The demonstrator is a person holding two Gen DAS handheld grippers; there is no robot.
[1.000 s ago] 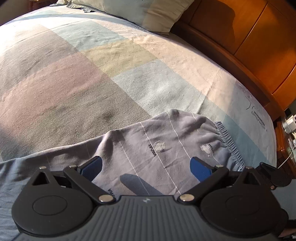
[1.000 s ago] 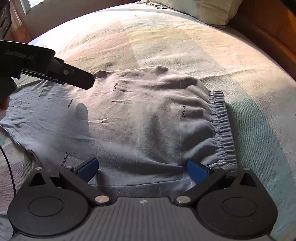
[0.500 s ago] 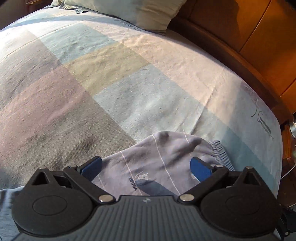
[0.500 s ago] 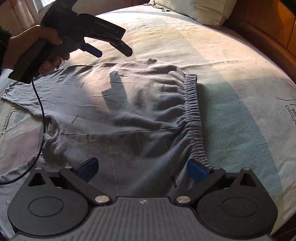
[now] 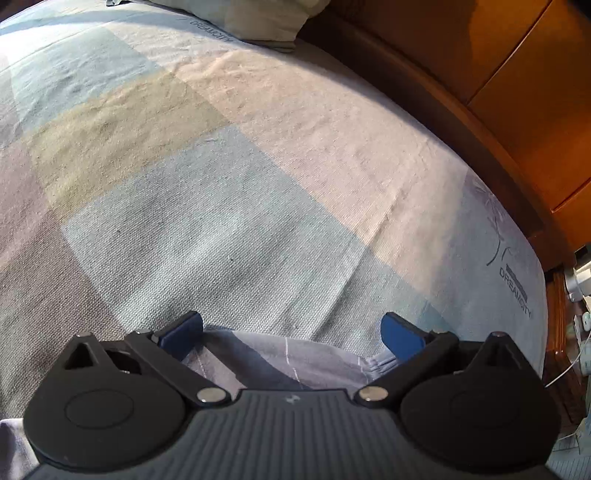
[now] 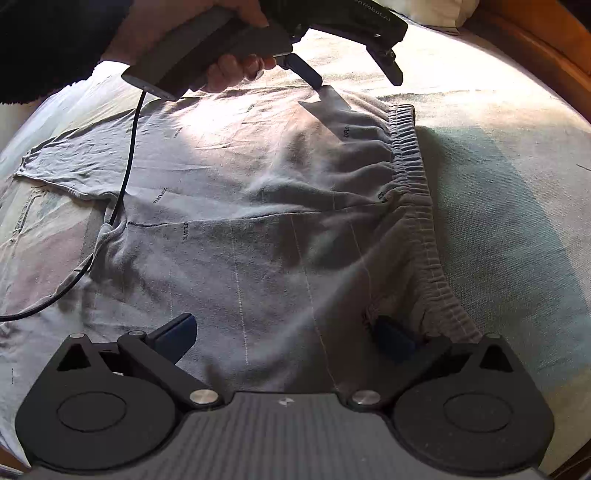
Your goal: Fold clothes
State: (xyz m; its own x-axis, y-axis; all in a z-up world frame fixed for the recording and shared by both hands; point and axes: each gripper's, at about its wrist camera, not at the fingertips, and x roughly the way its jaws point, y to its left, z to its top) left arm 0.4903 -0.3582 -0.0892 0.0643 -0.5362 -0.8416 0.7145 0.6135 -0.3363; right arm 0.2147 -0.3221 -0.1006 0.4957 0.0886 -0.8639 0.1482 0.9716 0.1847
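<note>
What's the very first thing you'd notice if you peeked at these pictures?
Probably the big grey shorts spread flat across the bed, with the crinkly elastic waistband on the right side. Then the left tongs, held by a hand at the top of the right wrist view, open over the far corner of the shorts. The patchwork bedsheet in pastel squares fills the left wrist view, with a wooden headboard behind it.

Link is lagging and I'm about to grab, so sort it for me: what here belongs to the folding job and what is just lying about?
Job:
- grey shorts, spread flat
- their elastic waistband
- left gripper, open at the far waistband corner
- right gripper, open at the near corner

Lying about:
- checked bedsheet
- pillow
- wooden headboard
- black cable trailing over the shorts
</note>
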